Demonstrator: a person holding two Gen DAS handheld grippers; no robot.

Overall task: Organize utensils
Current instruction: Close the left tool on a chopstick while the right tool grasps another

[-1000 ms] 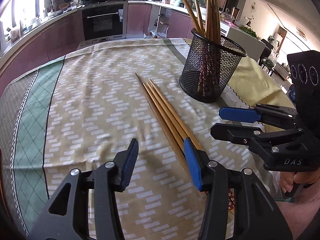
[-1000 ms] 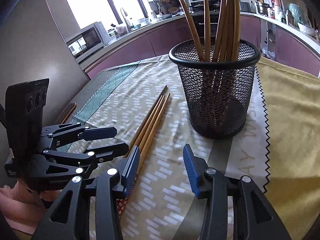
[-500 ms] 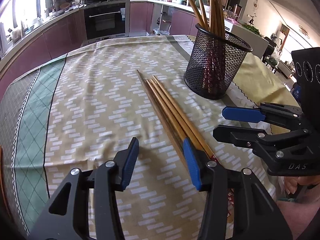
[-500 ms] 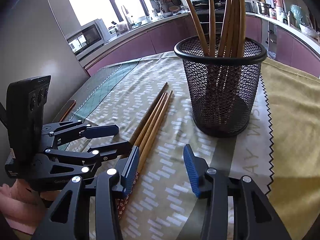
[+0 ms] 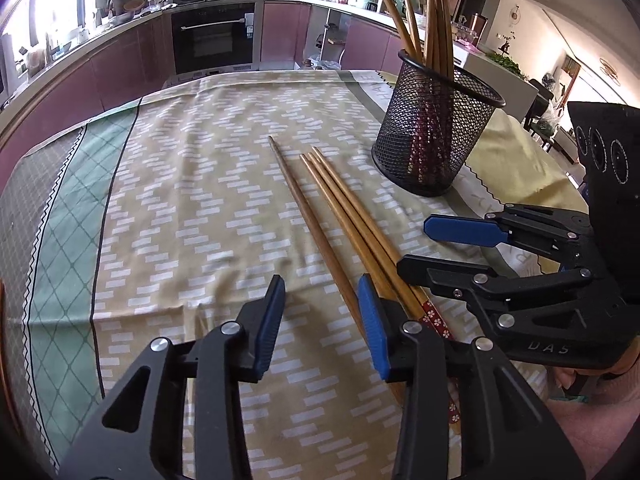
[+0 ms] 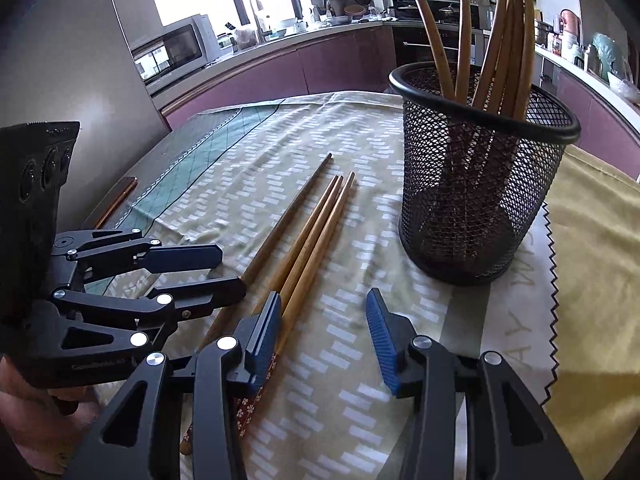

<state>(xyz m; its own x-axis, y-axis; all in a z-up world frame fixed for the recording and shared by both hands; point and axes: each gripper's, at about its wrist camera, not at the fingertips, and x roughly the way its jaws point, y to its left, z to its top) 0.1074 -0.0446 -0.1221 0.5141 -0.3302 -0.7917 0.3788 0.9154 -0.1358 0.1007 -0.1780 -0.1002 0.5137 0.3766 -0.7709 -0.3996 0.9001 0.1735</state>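
Jaws of left gripper (image 5: 322, 312) closing but still apart around one chopstick (image 5: 304, 208), right gripper (image 6: 322, 320) spread, empty

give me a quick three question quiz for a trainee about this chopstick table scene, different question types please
1. True or false: the mesh holder lies tipped over.
2. How many loose chopsticks lie on the tablecloth?
3. The left gripper straddles: A) the separated darker chopstick, B) the holder, C) nothing.

Key: 1. False, it stands upright with chopsticks inside. 2. Four. 3. A, with the pads not yet touching it.
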